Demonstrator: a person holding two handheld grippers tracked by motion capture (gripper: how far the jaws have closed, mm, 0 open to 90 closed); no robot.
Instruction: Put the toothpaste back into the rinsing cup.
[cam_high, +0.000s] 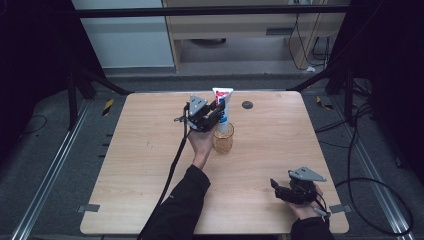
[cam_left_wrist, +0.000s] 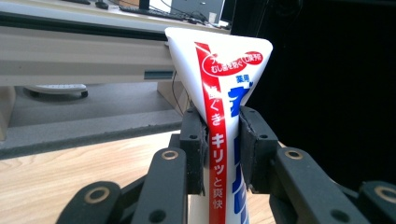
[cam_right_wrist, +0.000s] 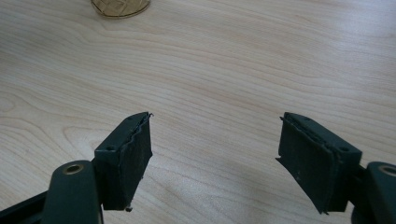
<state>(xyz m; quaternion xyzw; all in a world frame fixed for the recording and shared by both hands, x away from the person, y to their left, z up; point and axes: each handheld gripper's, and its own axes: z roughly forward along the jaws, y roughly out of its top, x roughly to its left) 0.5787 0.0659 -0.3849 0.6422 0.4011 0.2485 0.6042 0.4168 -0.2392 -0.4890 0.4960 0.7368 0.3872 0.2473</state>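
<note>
A white toothpaste tube (cam_high: 223, 105) with red and blue print stands upright, its lower end inside an amber cup (cam_high: 223, 138) at the table's middle. My left gripper (cam_high: 218, 111) is shut on the tube's middle. In the left gripper view the two black pads (cam_left_wrist: 195, 151) squeeze the tube (cam_left_wrist: 219, 88) from both sides, and its flat crimped end fans out above them. My right gripper (cam_high: 276, 186) rests near the table's front right, open, with bare wood between its jaws (cam_right_wrist: 215, 154). The cup's base (cam_right_wrist: 120, 6) shows at the top edge of the right gripper view.
A small dark round disc (cam_high: 247, 105) lies on the wooden table (cam_high: 150, 165) behind and right of the cup. Black cables trail off the table's left front and across the floor at right. A metal frame and pale cabinets stand beyond the far edge.
</note>
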